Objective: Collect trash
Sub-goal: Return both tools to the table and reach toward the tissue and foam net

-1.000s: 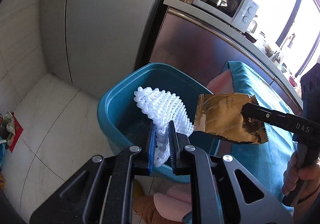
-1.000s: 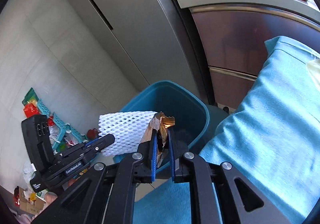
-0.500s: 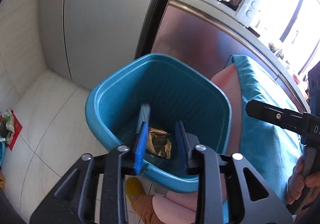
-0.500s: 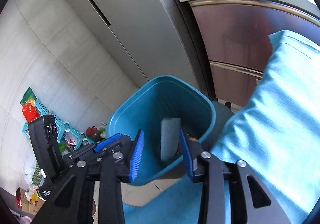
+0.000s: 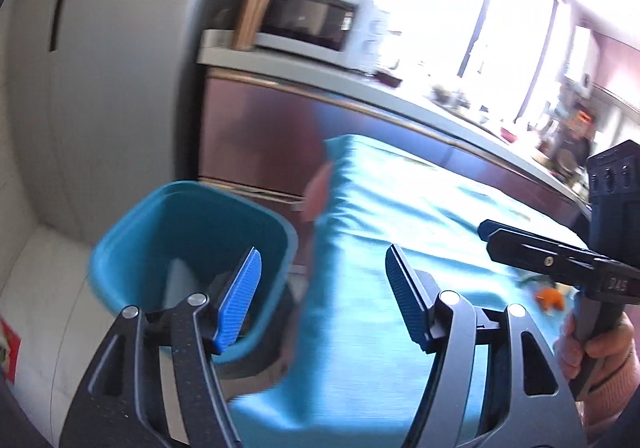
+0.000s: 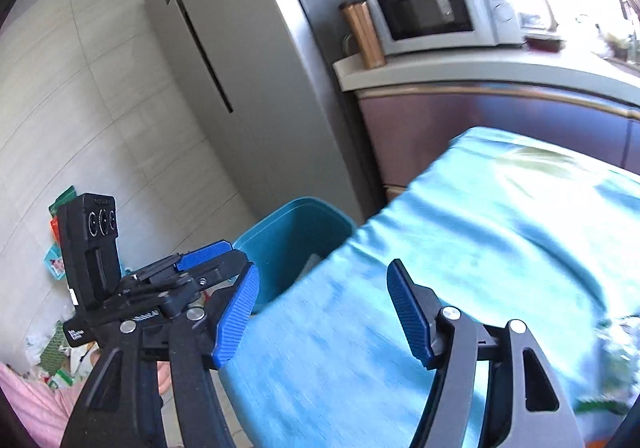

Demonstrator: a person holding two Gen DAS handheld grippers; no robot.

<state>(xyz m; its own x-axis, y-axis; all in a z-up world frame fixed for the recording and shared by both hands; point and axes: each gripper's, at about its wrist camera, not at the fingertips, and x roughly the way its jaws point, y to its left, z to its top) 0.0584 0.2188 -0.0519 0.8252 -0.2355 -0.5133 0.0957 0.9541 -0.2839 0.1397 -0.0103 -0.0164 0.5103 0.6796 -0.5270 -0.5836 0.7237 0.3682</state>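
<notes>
A teal trash bin [image 5: 192, 232] stands on the floor beside the table; it also shows in the right wrist view [image 6: 296, 236]. A pale piece of trash [image 5: 180, 282] lies inside it. My left gripper [image 5: 324, 300] is open and empty, above the table's left edge next to the bin. My right gripper [image 6: 324, 312] is open and empty over the teal tablecloth [image 6: 480, 248]. A small orange scrap [image 5: 550, 298] lies on the cloth near the right gripper's body. The views are blurred.
A grey fridge [image 6: 248, 88] stands behind the bin. A counter with a microwave [image 6: 432, 12] and a copper canister [image 6: 362, 34] runs behind the table. Litter and a green basket [image 6: 56, 252] lie on the floor at the left.
Both grippers let go of their trash, the white foam net and the gold wrapper, into the bin. They opened wide and swung right, away from the bin and over the table.
</notes>
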